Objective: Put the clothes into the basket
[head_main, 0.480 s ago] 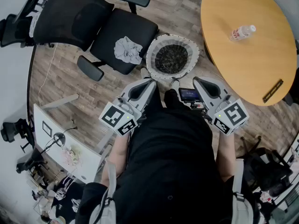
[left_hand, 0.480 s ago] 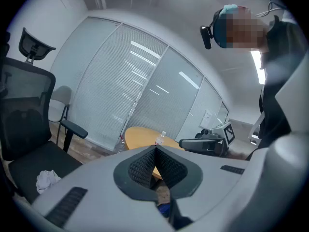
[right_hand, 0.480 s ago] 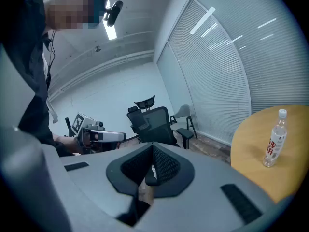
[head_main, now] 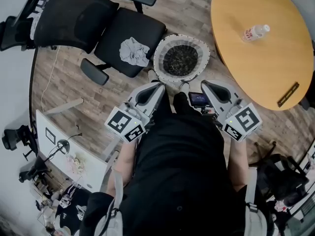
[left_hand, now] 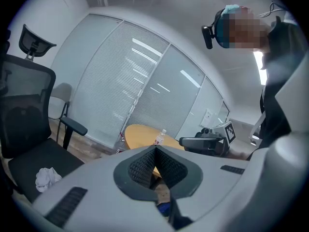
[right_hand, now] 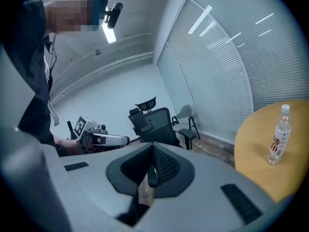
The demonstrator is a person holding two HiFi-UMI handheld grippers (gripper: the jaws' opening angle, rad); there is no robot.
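currently left gripper (head_main: 159,86) and right gripper (head_main: 206,84) are closed, empty; crumpled grey cloth (head_main: 134,52) lies on black office chair (head_main: 140,29) (round white-rimmed woven basket (head_main: 158,59) beside it).

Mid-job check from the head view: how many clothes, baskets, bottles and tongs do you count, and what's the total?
Clothes: 1, the grey cloth on the chair seat
Baskets: 1, the basket
Bottles: 1, the bottle on the round table
Tongs: 2, the left tongs and the right tongs
Total: 5
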